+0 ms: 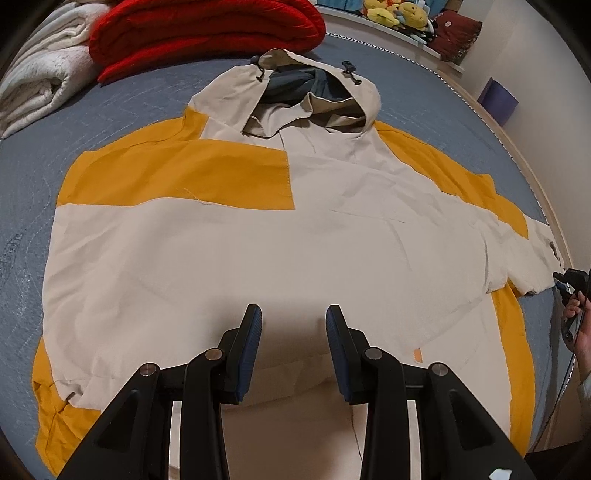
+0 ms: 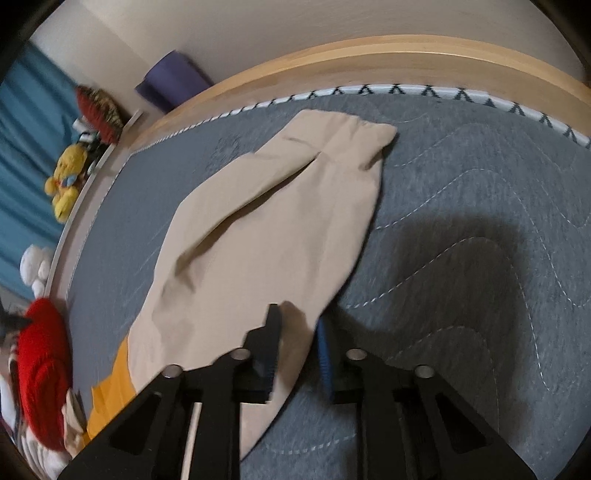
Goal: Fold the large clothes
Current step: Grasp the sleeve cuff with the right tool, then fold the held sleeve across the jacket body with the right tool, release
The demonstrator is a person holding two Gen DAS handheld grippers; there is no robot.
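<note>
The right gripper straddles the near edge of the beige sleeve, which lies on the grey quilt, cuff toward the wooden bed frame

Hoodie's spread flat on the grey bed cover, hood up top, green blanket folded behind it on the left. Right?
Not quite: the folded blanket behind the hoodie is red, not green, as the left wrist view shows. The rest holds: the hoodie lies spread on the grey bed cover with its hood at the top.
</note>
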